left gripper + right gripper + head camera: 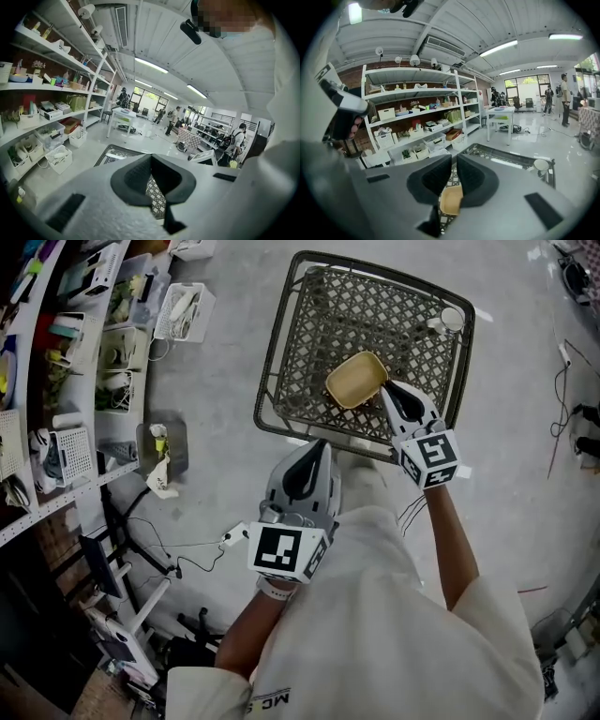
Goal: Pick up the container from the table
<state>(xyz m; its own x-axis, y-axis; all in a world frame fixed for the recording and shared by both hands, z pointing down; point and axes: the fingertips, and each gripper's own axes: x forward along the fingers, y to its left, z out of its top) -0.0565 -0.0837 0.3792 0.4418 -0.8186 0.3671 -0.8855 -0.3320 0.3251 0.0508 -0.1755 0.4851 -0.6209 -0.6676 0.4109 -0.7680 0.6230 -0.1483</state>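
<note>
A shallow tan container [354, 379] shows over the dark lattice table [278, 352] in the head view. My right gripper [385, 389] is shut on its near right rim. In the right gripper view the jaws [453, 165] are pinched to a thin slit with the container [451, 200] just under them. I cannot tell whether it rests on the lattice or hangs above it. My left gripper [322, 444] hovers at the table's near edge, shut and holding nothing. The left gripper view shows its jaws [151, 161] pressed together, with the lattice [155, 197] below.
A small white round cup [451, 319] stands at the table's far right corner. Shelving [66, 381] with baskets and boxes lines the left side. Cables [192, 554] and stands lie on the floor at lower left. People stand far off across the room [174, 119].
</note>
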